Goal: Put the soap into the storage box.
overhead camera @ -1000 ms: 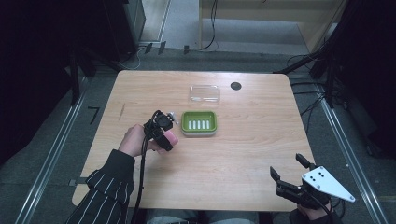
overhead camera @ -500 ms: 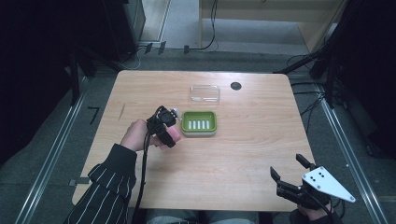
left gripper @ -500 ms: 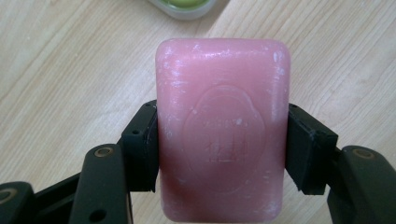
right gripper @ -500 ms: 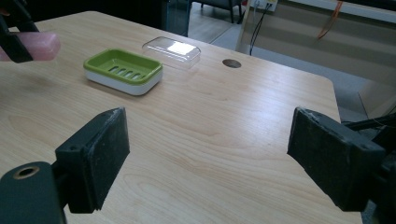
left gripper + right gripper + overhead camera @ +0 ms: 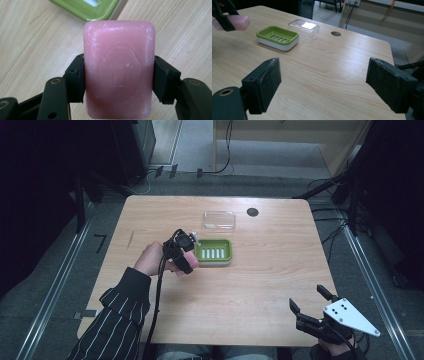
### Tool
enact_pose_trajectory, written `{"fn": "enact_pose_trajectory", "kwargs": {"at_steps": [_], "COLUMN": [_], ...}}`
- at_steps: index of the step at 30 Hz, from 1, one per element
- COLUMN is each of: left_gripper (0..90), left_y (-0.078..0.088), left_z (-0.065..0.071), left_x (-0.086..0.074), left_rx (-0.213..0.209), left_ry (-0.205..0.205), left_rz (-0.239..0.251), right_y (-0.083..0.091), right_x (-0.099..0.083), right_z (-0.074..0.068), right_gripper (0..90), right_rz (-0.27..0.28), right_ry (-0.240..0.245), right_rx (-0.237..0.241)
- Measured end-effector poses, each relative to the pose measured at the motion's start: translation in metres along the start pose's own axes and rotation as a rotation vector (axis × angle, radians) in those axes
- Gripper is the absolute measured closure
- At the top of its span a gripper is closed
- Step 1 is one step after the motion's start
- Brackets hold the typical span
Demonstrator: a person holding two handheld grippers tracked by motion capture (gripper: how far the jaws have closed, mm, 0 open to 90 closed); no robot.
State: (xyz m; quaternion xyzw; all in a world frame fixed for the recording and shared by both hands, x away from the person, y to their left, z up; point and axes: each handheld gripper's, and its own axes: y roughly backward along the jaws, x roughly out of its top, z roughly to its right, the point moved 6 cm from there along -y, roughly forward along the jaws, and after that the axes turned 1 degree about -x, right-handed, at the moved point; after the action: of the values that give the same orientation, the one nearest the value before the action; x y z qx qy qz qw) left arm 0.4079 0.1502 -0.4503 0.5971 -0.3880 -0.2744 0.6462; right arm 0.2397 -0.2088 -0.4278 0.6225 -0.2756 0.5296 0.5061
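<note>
A pink bar of soap (image 5: 119,67) is clamped between the jaws of my left gripper (image 5: 186,256), which is shut on it just left of the green soap dish (image 5: 214,252). From the right gripper view the soap (image 5: 233,22) hangs above the table, left of the dish (image 5: 277,37). A corner of the dish (image 5: 86,8) lies beyond the soap in the left gripper view. A clear plastic lid (image 5: 219,220) lies behind the dish. My right gripper (image 5: 311,306) is open at the table's near right corner, holding nothing.
A small dark round disc (image 5: 252,212) sits on the wooden table (image 5: 260,280) near the far edge, right of the lid. A cable (image 5: 159,295) trails from the left gripper along the striped sleeve (image 5: 115,317).
The left gripper with the soap has moved slightly forward and right, closer to the green dish. The right gripper has stayed put.
</note>
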Motion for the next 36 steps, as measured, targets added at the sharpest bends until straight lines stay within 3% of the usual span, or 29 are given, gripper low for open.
{"fn": "enact_pose_trajectory", "kwargs": {"at_steps": [36], "left_gripper": [38.6], "left_y": [0.006], "left_z": [0.0], "left_x": [0.037], "left_rx": [-0.011], "left_ry": [-0.111], "left_rz": [0.034], "right_y": [0.006], "right_x": [-0.003], "right_z": [0.002], "right_gripper": [12.9], "right_rz": [-0.006], "right_ry": [-0.008], "right_rx": [-0.019]}}
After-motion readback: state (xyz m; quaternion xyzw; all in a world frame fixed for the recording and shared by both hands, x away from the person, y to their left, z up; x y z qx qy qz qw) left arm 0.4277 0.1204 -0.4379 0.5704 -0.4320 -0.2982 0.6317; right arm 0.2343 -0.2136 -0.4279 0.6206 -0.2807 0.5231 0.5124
